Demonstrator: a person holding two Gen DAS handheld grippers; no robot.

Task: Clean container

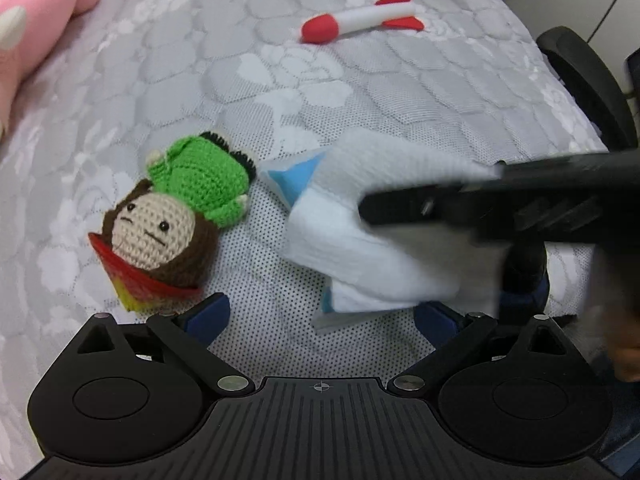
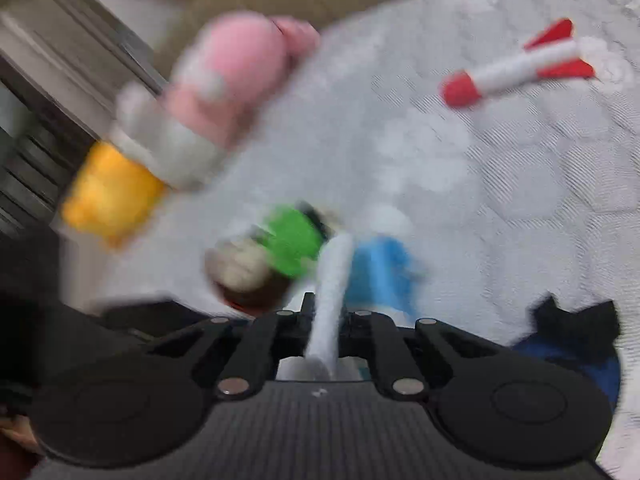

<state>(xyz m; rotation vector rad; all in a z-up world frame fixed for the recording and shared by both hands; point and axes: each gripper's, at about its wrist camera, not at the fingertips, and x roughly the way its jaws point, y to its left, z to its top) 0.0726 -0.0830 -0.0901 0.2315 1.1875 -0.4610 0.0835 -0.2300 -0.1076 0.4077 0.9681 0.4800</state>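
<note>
The right gripper point(image 2: 324, 316) is clenched on a white cloth point(image 1: 384, 240) over the blue container point(image 1: 296, 180). The left gripper point(image 1: 320, 316) stands wide, holding nothing. Only the right wrist view shows the yellow plush end point(image 2: 108, 192).

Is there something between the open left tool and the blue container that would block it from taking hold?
Yes. A white cloth, held by the shut right tool, covers most of the blue container. The crochet doll lies beside the container, not between it and the left tool.
</note>
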